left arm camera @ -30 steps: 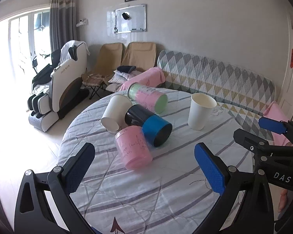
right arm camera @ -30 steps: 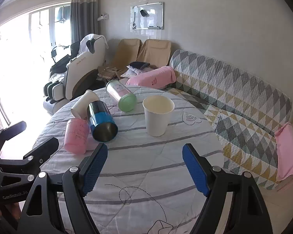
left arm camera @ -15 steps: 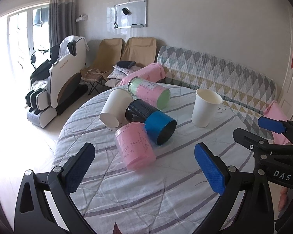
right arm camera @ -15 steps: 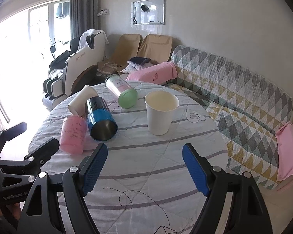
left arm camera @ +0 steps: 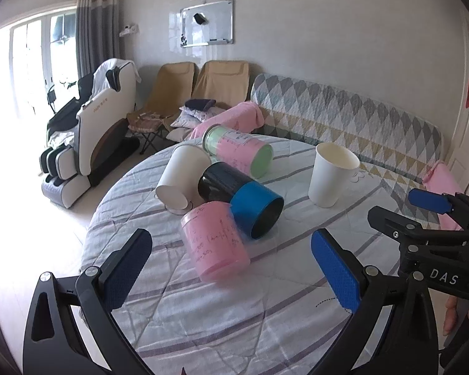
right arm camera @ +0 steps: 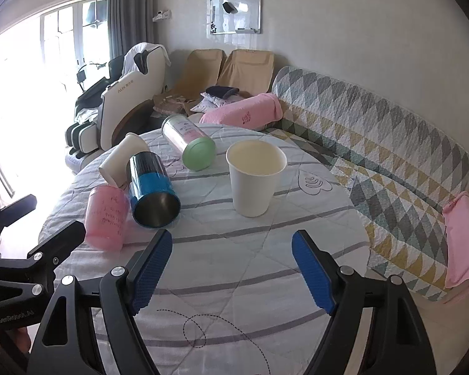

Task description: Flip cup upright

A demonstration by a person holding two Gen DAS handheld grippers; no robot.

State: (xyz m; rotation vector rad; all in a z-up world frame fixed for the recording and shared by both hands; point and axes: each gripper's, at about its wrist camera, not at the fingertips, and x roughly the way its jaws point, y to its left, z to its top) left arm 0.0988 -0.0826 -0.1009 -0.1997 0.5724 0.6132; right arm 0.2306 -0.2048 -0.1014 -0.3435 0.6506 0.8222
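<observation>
Several cups lie on their sides on the round table: a pink cup (left arm camera: 215,243) (right arm camera: 106,215), a black-and-blue metal cup (left arm camera: 240,200) (right arm camera: 151,187), a white paper cup (left arm camera: 183,176) (right arm camera: 122,157), and a pink-and-green tumbler (left arm camera: 239,150) (right arm camera: 187,142). One white paper cup (left arm camera: 330,173) (right arm camera: 254,176) stands upright. My left gripper (left arm camera: 231,268) is open and empty, just short of the pink cup. My right gripper (right arm camera: 231,268) is open and empty, short of the upright cup.
The table (left arm camera: 265,312) wears a striped white quilted cloth. A patterned sofa (right arm camera: 390,143) lies behind and right, with pink towels. A massage chair (left arm camera: 100,128) and two folding chairs (left arm camera: 203,84) stand at the back left.
Both grippers have moved forward toward the cups, which look larger and nearer. The cups have not moved.
</observation>
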